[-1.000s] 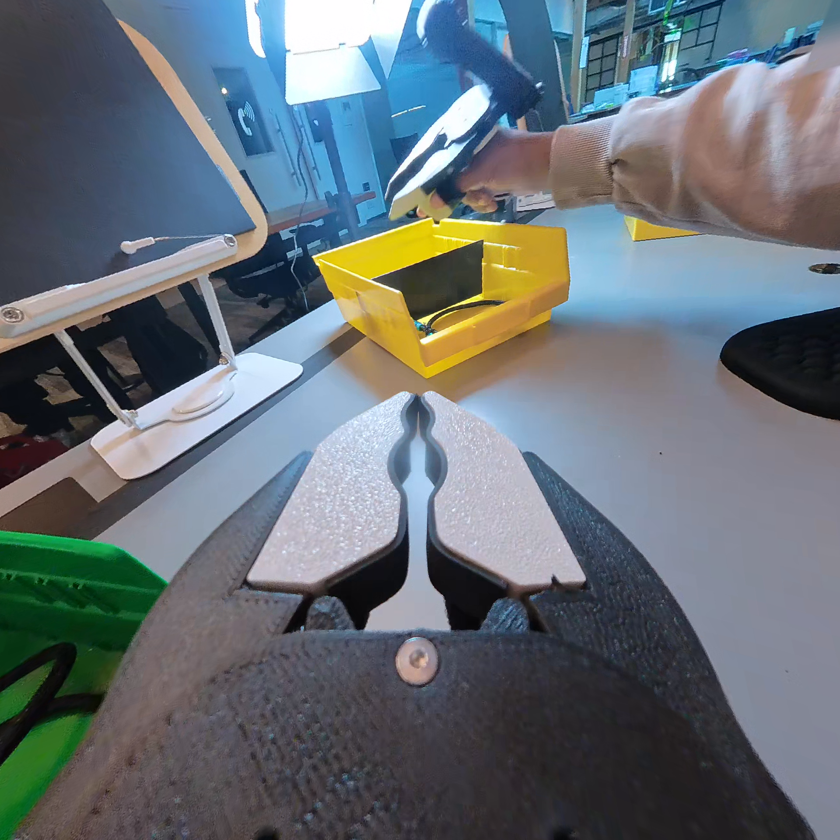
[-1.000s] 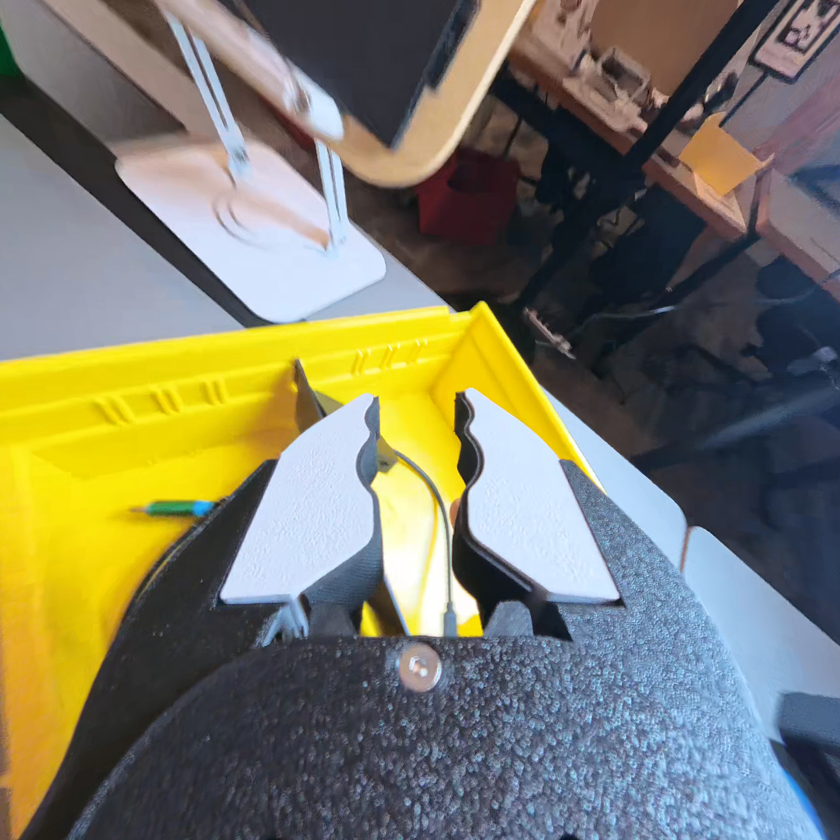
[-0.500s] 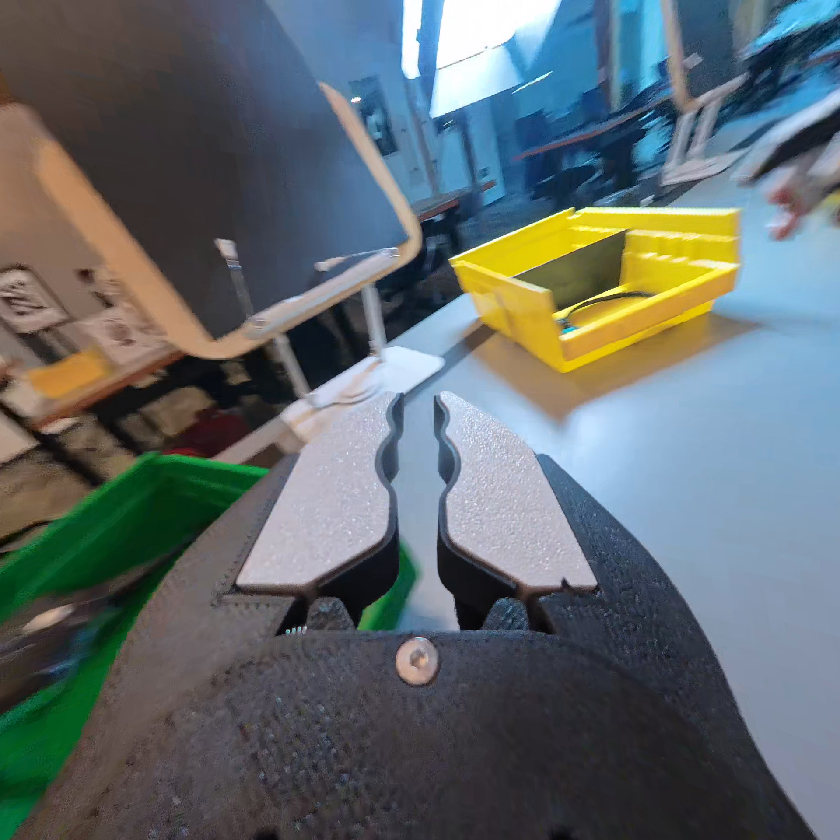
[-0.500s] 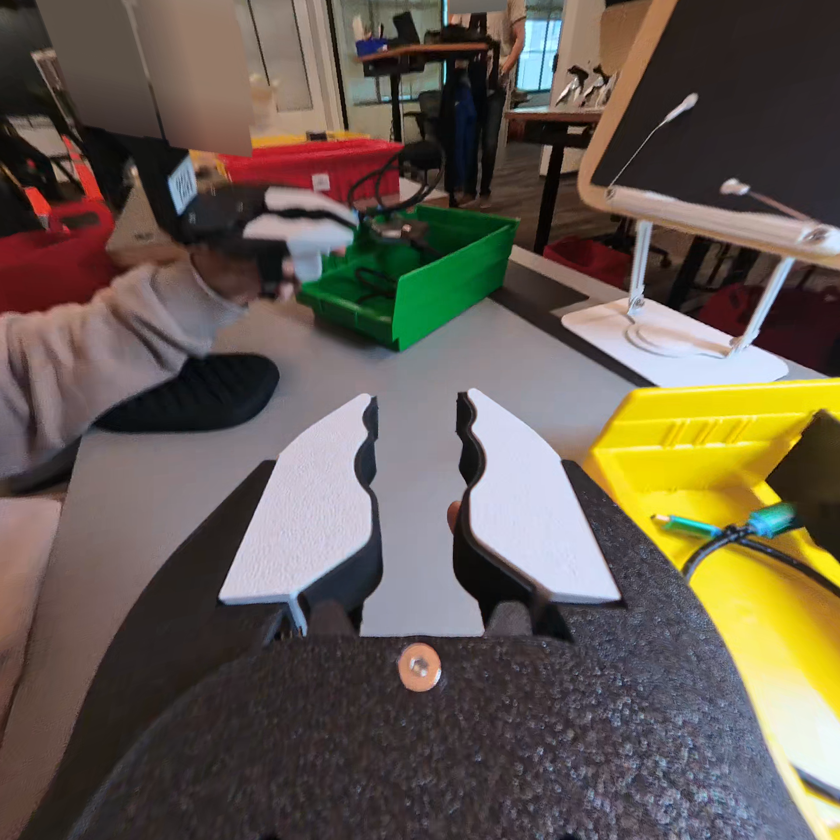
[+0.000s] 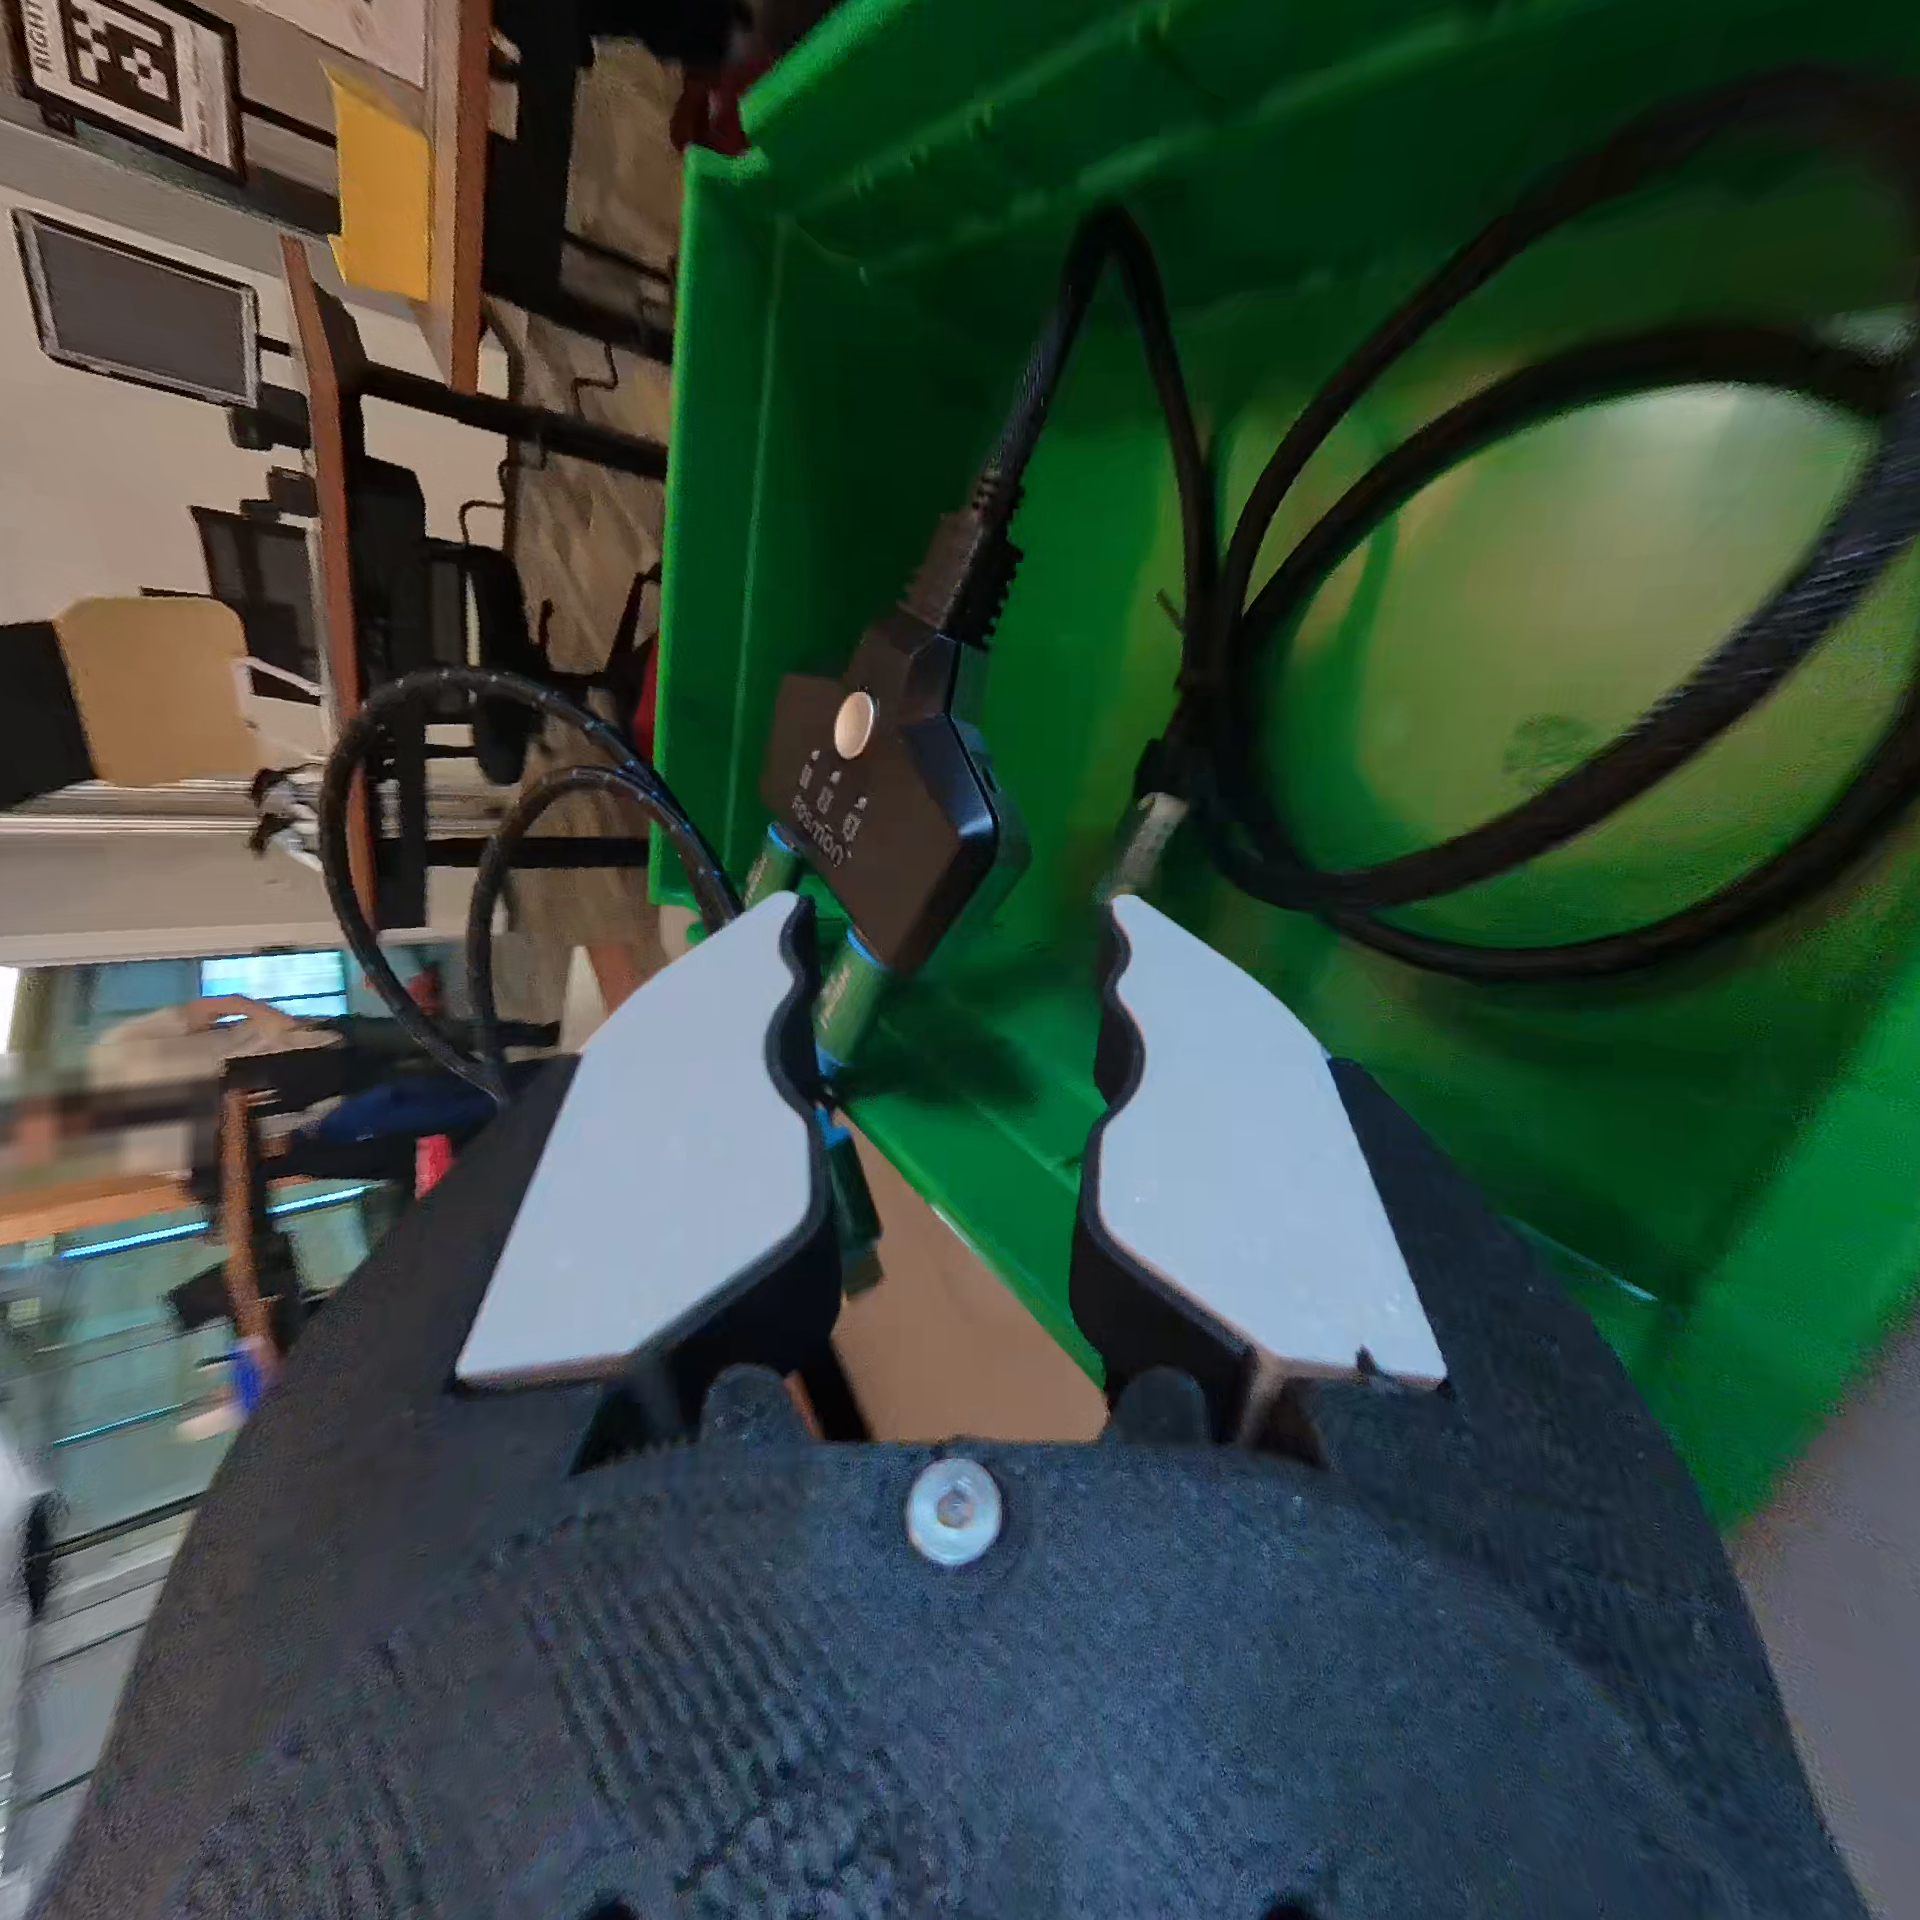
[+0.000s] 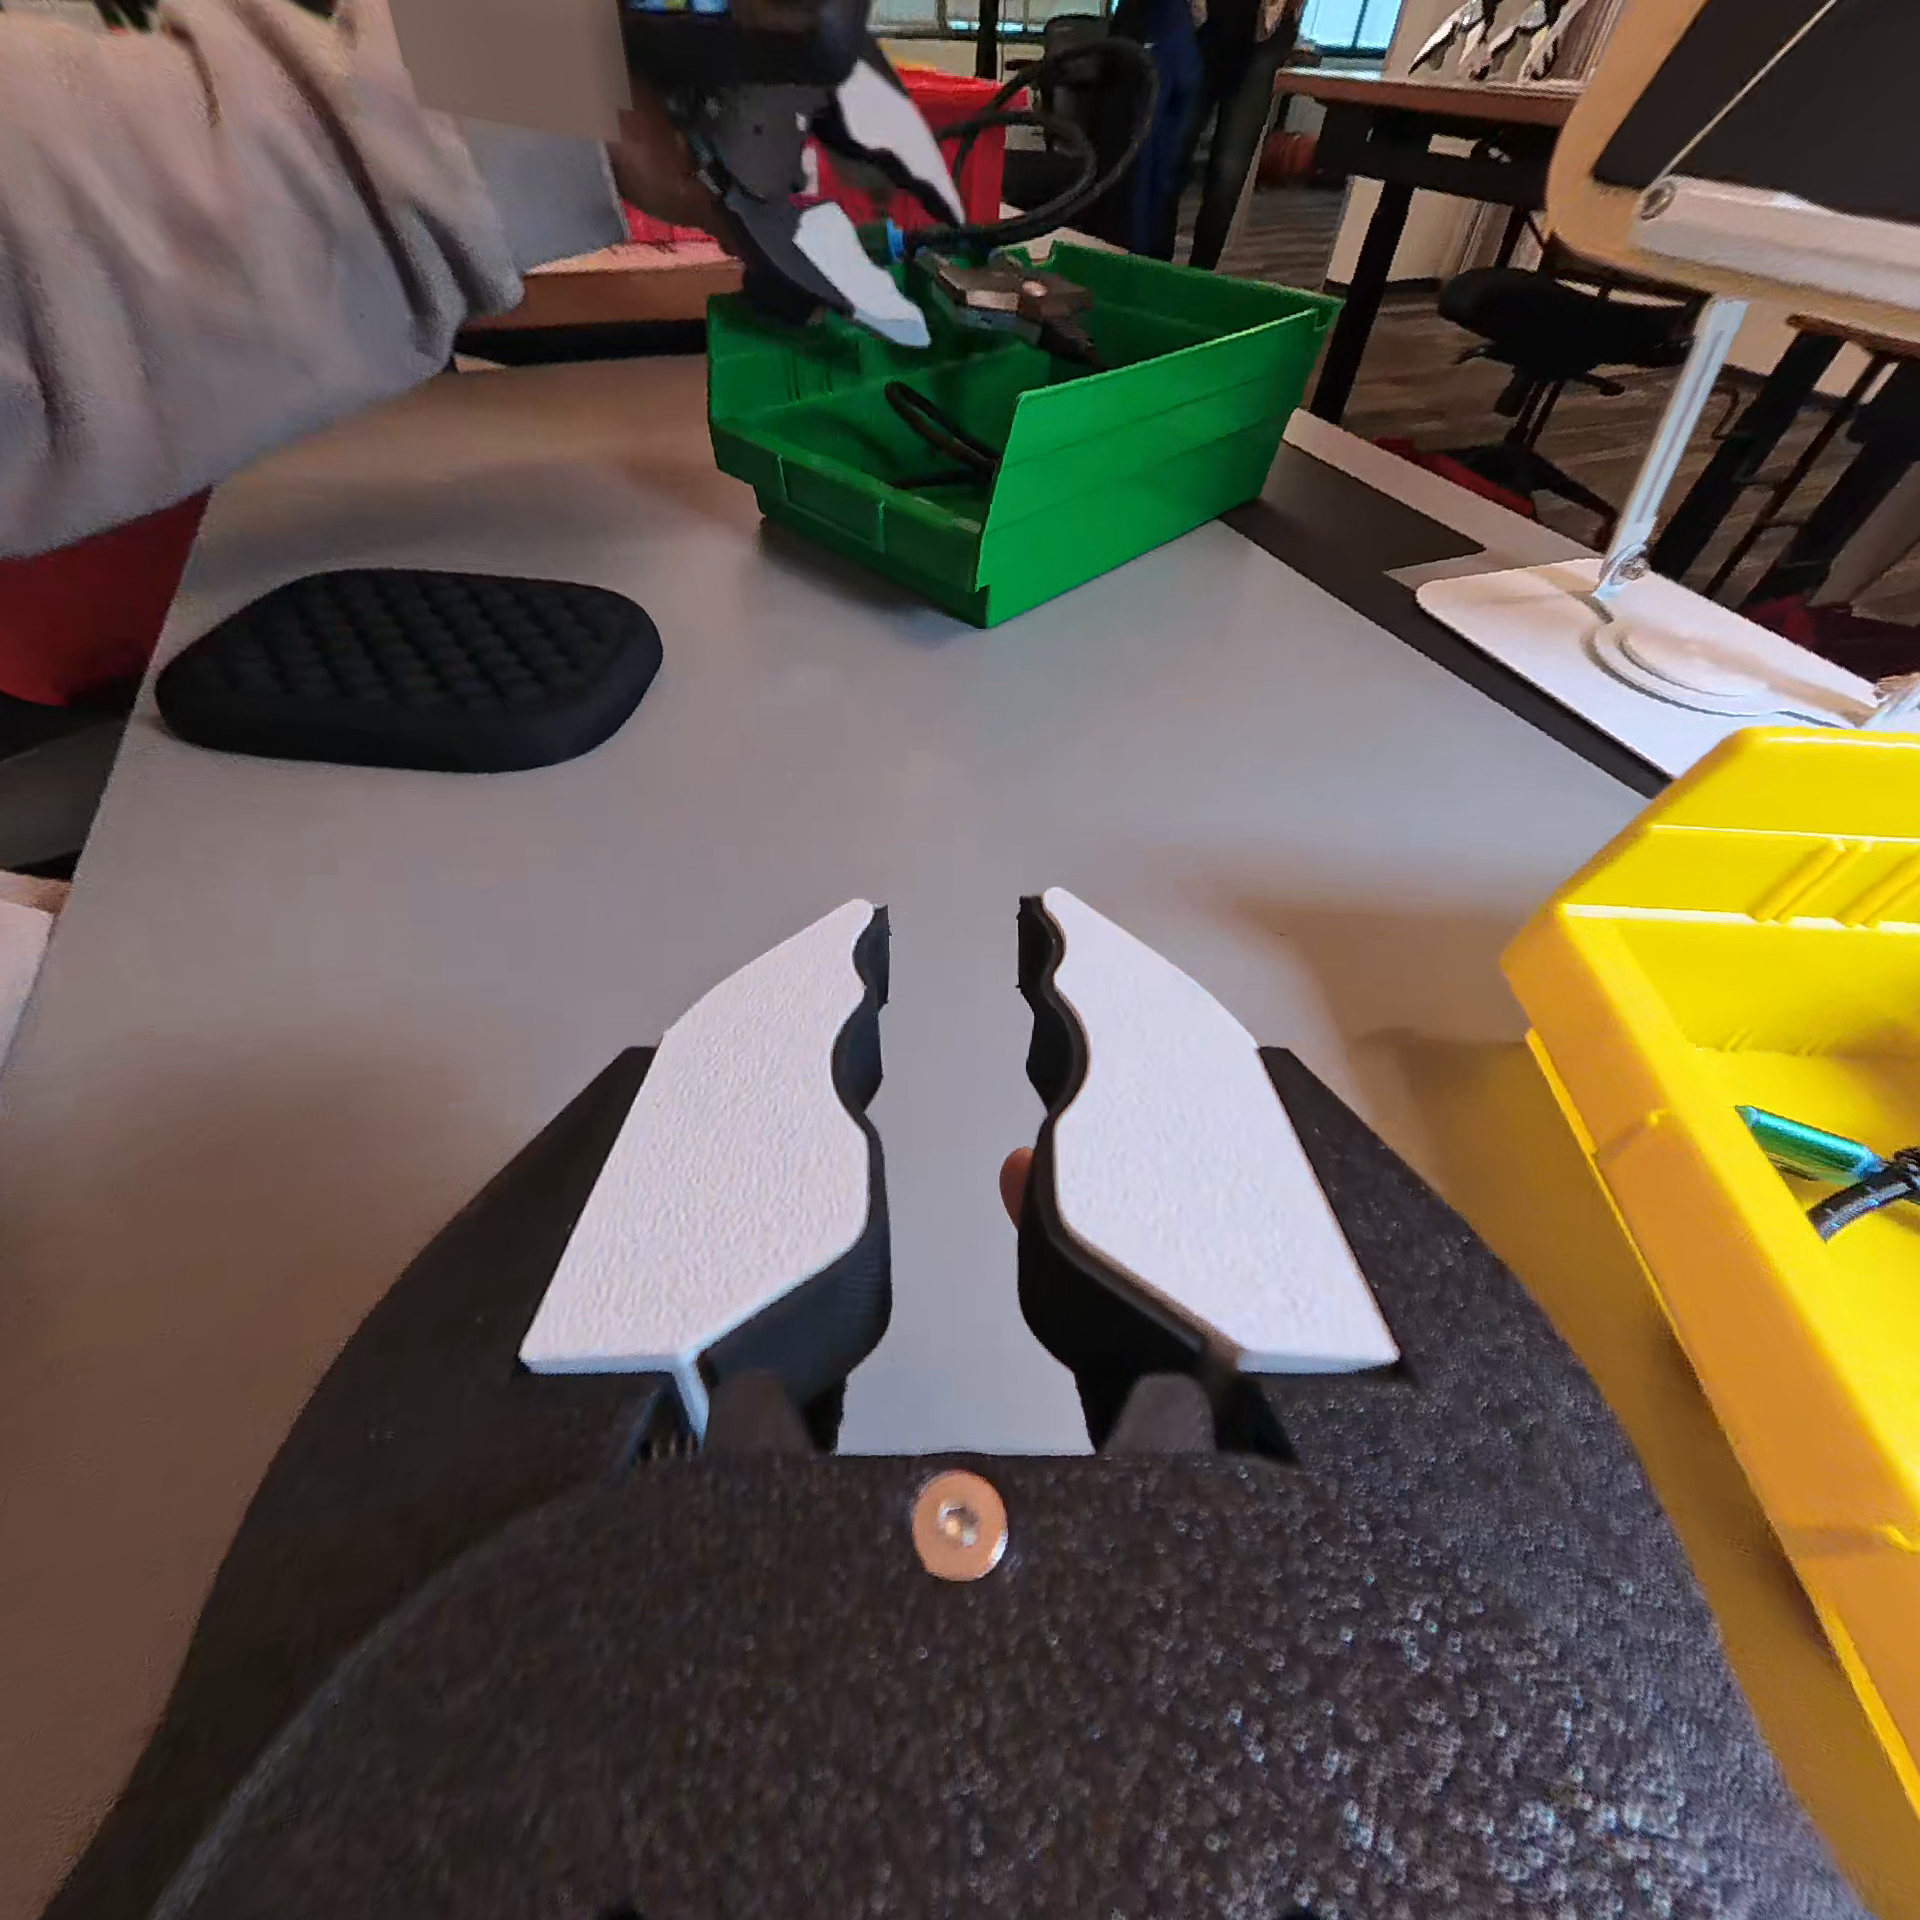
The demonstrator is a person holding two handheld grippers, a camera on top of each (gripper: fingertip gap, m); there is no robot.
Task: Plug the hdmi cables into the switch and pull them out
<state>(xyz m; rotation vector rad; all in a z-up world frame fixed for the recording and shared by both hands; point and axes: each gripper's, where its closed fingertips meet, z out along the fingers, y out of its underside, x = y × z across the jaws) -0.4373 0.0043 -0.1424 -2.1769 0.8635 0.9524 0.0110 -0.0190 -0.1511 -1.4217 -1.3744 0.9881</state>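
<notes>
Green bin [image 6: 1122, 488], yellow bin [image 6: 1704, 1049], black dimpled pad [image 6: 405, 665] — grey table [image 6: 935, 748].

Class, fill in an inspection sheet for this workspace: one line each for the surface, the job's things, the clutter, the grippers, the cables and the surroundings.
Surface: grey table, mostly bare.
Job's things: black HDMI switch in the green bin, two green-ended plugs in it; a loose green-ended plug lies in the yellow bin.
Clutter: black dimpled pad; white stand base.
Grippers: left gripper open, fingers at the switch; right gripper open, empty, over the table.
Cables: black coil in the green bin; braided loops hang outside it.
Surroundings: desks and office chairs behind.
</notes>
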